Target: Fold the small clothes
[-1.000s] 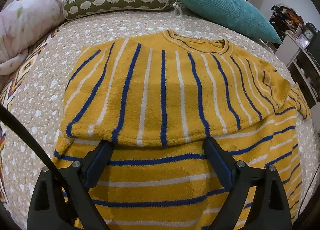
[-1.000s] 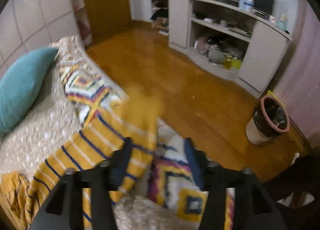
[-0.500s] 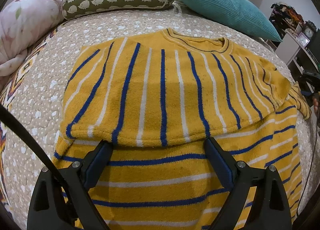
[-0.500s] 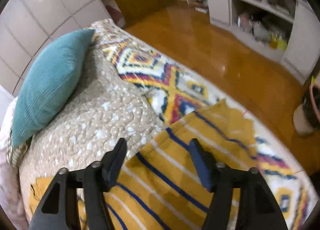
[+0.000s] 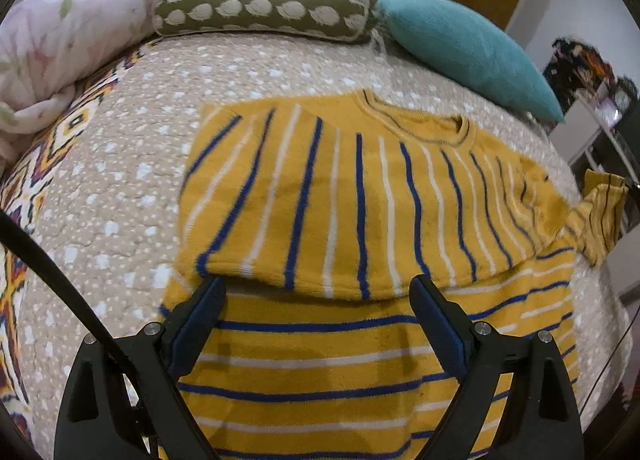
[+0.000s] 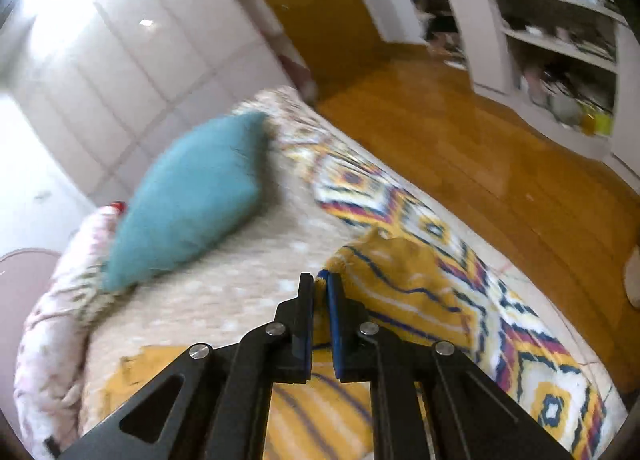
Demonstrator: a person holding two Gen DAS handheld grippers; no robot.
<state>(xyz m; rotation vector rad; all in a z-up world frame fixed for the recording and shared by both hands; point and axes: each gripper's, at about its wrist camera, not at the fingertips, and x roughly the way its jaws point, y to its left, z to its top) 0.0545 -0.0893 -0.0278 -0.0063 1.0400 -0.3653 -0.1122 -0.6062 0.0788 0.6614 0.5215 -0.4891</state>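
Note:
A yellow sweater (image 5: 360, 200) with blue and white stripes lies flat on the bed, its left side folded over the body. My left gripper (image 5: 316, 288) hovers open just above the lower body, nothing between its fingers. In the right wrist view my right gripper (image 6: 320, 280) has its jaws closing to a thin slit, pinching the edge of the sweater's right sleeve (image 6: 400, 272). That sleeve (image 5: 600, 212) hangs raised at the sweater's right side in the left wrist view.
A teal pillow (image 5: 460, 52), a spotted olive bolster (image 5: 264, 10) and a pink floral quilt (image 5: 60, 32) line the head of the bed. The bedspread's patterned border (image 6: 520, 320) marks the bed's edge, with wooden floor (image 6: 480, 140) and white shelves (image 6: 560, 40) beyond.
The right gripper swung up over the sleeve and shut on its edge, and the sleeve end now stands lifted. The left gripper drew back and up a little, still open.

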